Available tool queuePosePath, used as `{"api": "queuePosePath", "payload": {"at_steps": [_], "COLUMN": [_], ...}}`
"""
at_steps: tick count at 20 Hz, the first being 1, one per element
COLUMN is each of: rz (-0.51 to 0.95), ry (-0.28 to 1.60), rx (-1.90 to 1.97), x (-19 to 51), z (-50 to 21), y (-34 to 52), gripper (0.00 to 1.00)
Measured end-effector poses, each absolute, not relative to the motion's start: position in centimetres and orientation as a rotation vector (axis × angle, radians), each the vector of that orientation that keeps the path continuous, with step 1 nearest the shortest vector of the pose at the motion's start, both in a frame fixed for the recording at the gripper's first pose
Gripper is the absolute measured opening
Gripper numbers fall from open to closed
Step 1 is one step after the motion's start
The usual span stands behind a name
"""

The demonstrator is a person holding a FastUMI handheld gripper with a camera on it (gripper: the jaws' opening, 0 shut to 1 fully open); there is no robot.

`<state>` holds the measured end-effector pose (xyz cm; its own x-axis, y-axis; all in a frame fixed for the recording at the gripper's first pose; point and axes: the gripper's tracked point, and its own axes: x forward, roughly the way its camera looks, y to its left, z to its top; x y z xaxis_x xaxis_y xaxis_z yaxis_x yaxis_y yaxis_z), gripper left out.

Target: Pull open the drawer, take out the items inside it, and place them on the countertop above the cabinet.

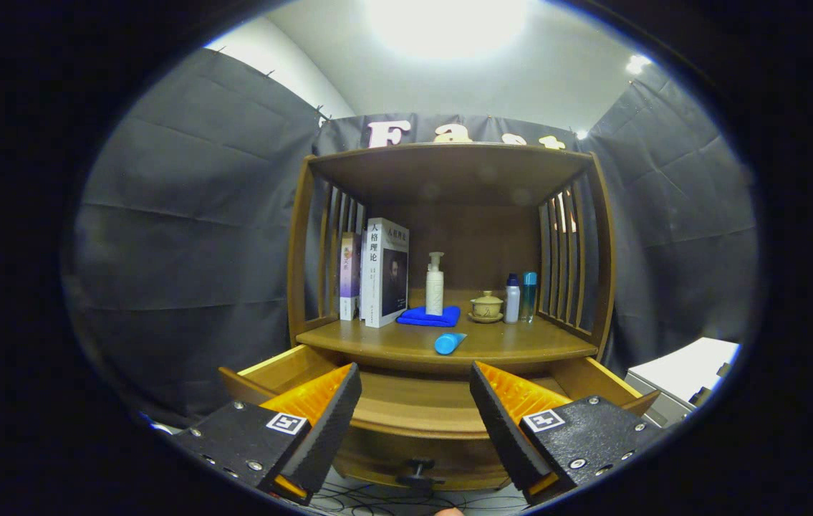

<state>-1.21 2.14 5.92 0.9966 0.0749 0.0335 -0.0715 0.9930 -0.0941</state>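
The gripper (415, 401) is spread wide and holds nothing, poised above the pulled-out drawer (413, 412); a blue tube (449, 342) lies on the surface (521, 345) beyond.

Gripper (415, 401): ribbed jaws, screwed plates, square tag marker each.

The white book (386, 272) standing at the left of the cabinet's shelf, in the middle of the frame, carries "人格理论" in dark characters down its spine. The purple book's (349, 276) spine lettering is too small to read.
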Motion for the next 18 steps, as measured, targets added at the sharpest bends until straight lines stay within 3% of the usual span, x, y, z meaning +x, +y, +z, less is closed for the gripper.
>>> {"api": "queuePosePath", "payload": {"at_steps": [9,18], "rz": [0.076,0.044], "ry": [0.034,0.152], "rx": [-0.104,-0.112], "x": [-4.1,-1.6], "z": [0.5,-4.5], "y": [1.2,0.7], "gripper": [0.94,0.94]}}
